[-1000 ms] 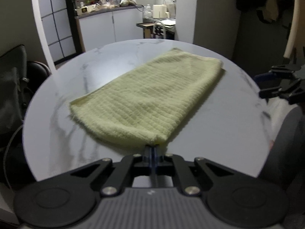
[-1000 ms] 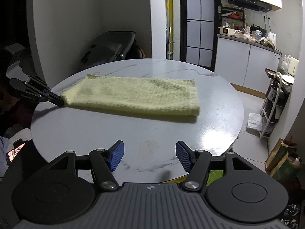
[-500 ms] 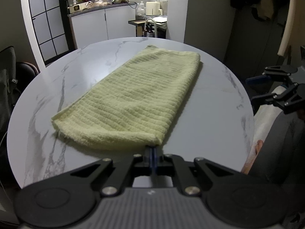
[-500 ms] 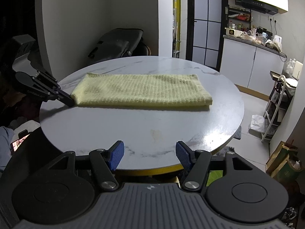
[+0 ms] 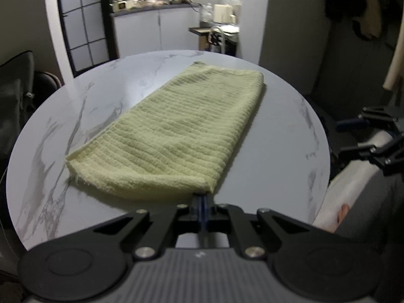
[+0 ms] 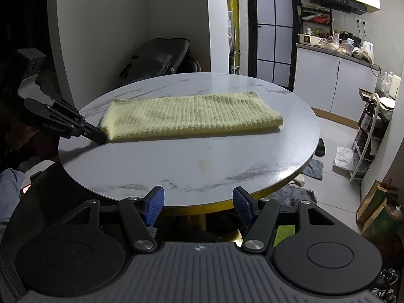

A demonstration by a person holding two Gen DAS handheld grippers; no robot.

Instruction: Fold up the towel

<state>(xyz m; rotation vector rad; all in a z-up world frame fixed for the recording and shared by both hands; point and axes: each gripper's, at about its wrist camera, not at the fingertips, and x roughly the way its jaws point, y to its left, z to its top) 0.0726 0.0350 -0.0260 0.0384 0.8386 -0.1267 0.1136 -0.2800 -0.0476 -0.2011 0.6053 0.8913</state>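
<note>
Two tongs are visible, and only one is working now. The left tongs are clenched on the near corner of the yellow-green towel, at the lower middle of the left wrist frame; in the right wrist frame the same tongs touch the towel at its left end. The towel lies flat as a long folded strip across the middle of the round marble desk. The right tongs are released, their blue pads wide apart, hanging before the desk edge at the lower middle, well apart from the towel. I judge the step is another fold along the length. To do it well, the right tongs should take the other near corner, then both corners should rise together and travel evenly to the far end, so the edges meet without a wrinkle.
</note>
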